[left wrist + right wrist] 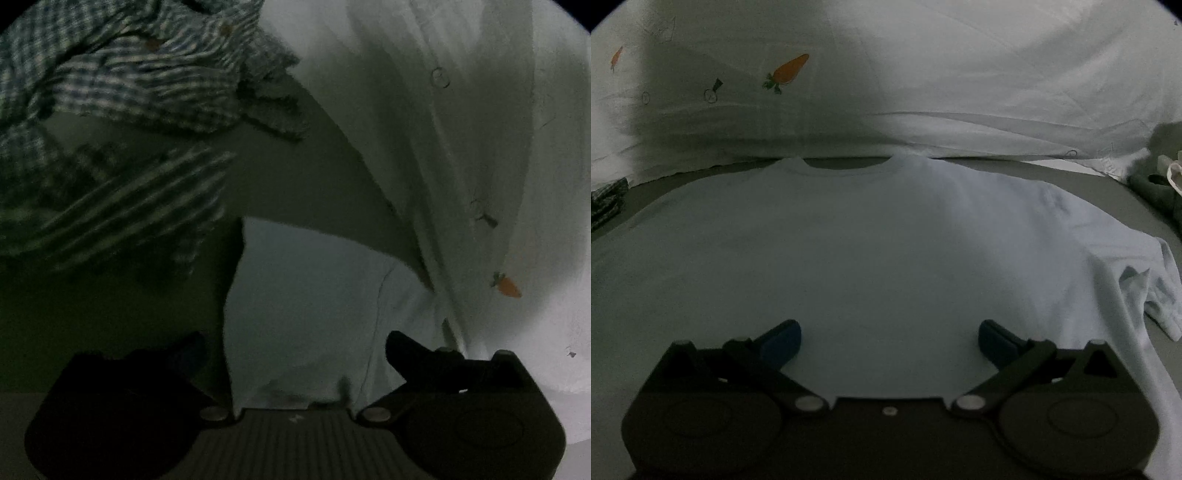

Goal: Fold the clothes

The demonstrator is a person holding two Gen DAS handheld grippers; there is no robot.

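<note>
A pale blue T-shirt (849,236) lies flat on a grey surface, its neckline at the far side and its right sleeve (1145,284) bunched. My right gripper (888,341) hovers over its near part with the jaws wide apart and nothing between them. In the left wrist view a part of the pale blue cloth (303,295) runs between the open fingers of my left gripper (295,350). The scene is dim.
A white sheet with carrot prints (786,70) rises behind the T-shirt and fills the right of the left wrist view (480,147). A crumpled checked shirt (122,81) lies on the grey surface at the upper left. Dark items (1160,184) sit at the right edge.
</note>
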